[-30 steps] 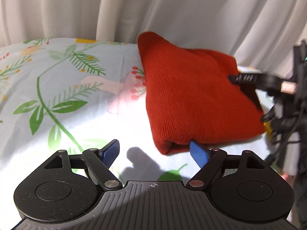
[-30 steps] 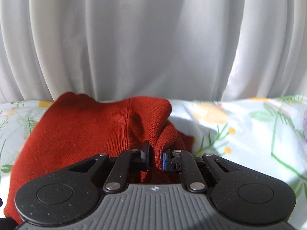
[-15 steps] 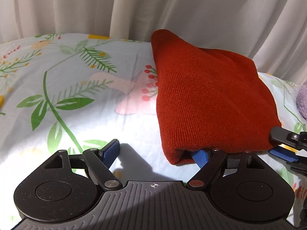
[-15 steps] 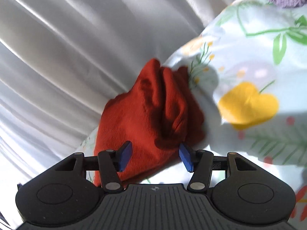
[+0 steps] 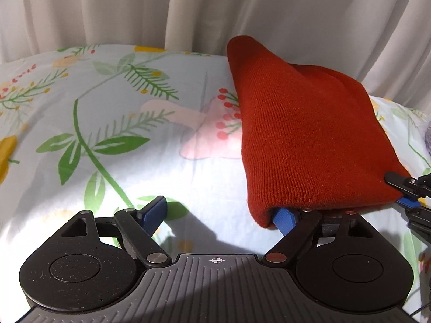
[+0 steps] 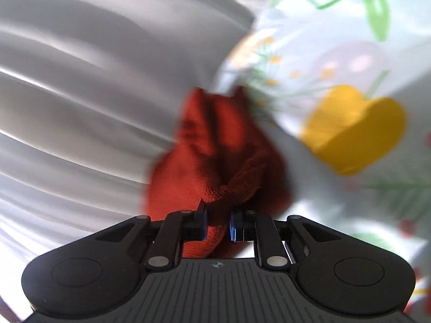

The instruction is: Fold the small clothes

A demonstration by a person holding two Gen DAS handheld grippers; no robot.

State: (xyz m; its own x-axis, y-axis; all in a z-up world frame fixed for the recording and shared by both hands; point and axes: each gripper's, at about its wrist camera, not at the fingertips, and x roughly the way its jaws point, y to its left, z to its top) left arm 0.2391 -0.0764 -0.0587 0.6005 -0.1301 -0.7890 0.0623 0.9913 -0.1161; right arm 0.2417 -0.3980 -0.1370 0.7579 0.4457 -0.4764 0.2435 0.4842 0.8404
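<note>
- White pleated curtain (image 5: pixel 188 8) fills the top of the left wrist view; below it a floral bedsheet (image 5: pixel 113 123) with green leaves, pink and yellow blooms.
- Red knit garment (image 5: pixel 309 140) lies folded on the sheet, centre-right of the left wrist frame, running from the curtain line down to the lower edge near the camera.
- Left gripper (image 5: pixel 221 214): fingers spread wide, opening. Left blue pad sits on bare sheet at lower left of centre; right blue pad is tucked under the garment's near corner. Nothing pinched.
- Right gripper (image 5: pixel 406 191) shows at the right edge of the left wrist frame, at the garment's lower right corner.
- Right wrist view is rolled and motion-blurred: curtain on the left, sheet with a yellow bloom on the upper right, garment (image 6: pixel 215 148) bunched in the centre.
- Right gripper (image 6: pixel 218 223): fingers nearly together, pinching a gathered fold of the red garment between the blue pads.
</note>
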